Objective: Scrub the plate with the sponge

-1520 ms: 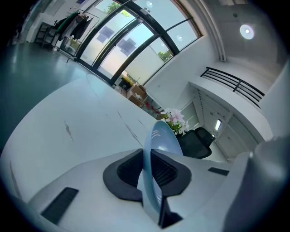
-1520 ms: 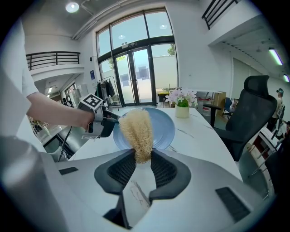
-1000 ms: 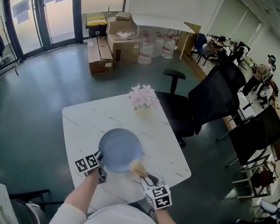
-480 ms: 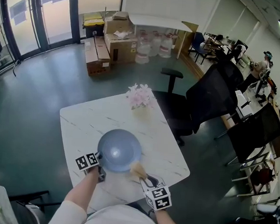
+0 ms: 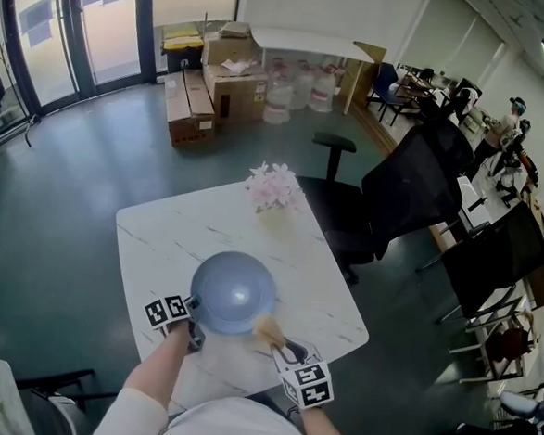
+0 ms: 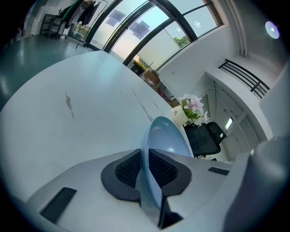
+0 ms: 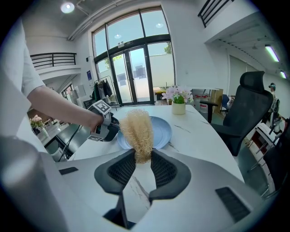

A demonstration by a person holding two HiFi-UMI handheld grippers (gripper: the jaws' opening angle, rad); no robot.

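Blue plate (image 5: 232, 293) lies at the lower centre of the head view, on the white marble surface (image 5: 159, 241). On its lower left rim the left claw (image 6: 145, 170) is clamped. At its lower right rim, the right claw (image 7: 142, 159) pinches the beige sponge (image 7: 137, 129).

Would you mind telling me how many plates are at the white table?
1: the blue plate, at the table's near side, its rim clamped in the left gripper. Nothing there could hide another.
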